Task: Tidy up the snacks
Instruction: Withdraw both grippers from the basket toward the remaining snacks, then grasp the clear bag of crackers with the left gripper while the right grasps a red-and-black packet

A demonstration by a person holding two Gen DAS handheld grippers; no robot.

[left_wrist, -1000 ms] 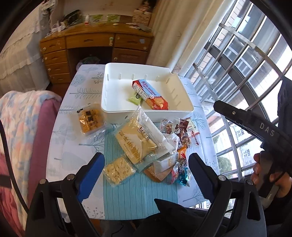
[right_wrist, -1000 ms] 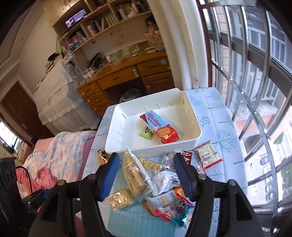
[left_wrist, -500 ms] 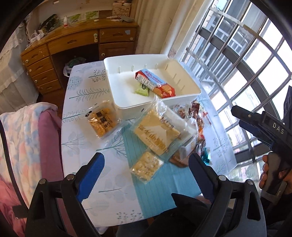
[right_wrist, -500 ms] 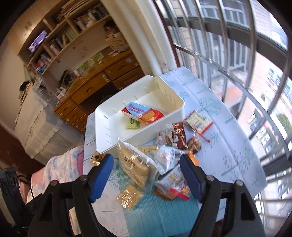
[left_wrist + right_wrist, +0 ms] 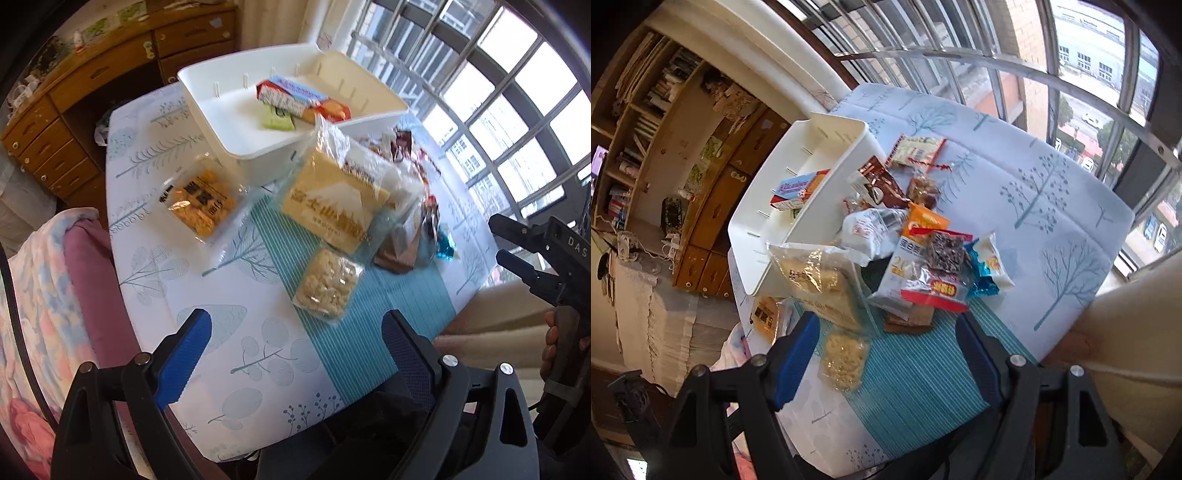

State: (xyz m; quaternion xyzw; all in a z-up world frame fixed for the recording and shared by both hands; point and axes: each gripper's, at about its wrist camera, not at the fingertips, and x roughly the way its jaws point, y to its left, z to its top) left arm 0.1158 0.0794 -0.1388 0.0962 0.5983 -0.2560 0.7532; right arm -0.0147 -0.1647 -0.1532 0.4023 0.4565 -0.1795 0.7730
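A white bin (image 5: 258, 155) at the table's far side holds a red-and-blue cracker box (image 5: 303, 98) and a green packet (image 5: 277, 120). In front of it lie an orange snack tray pack (image 5: 201, 206), a big yellow bag (image 5: 332, 210), a small pale cracker pack (image 5: 327, 282) and a heap of small packets (image 5: 934, 280). My left gripper (image 5: 295, 321) hangs open above the near tablecloth, just short of the pale pack. My right gripper (image 5: 886, 325) is open too, over the striped mat before the heap, with nothing between its fingers. It also shows at the right edge of the left wrist view (image 5: 496, 238).
A wooden desk with drawers (image 5: 74, 122) stands behind the table. A bed with a flowered blanket (image 5: 44, 280) flanks the left side. A barred window (image 5: 1071, 92) runs along the right. A cream sleeve (image 5: 1134, 332) reaches in at the near right corner.
Both grippers have sunk toward the table and rolled, so the scene tilts and looms larger. The right jaws have spread wider. No snack has moved.
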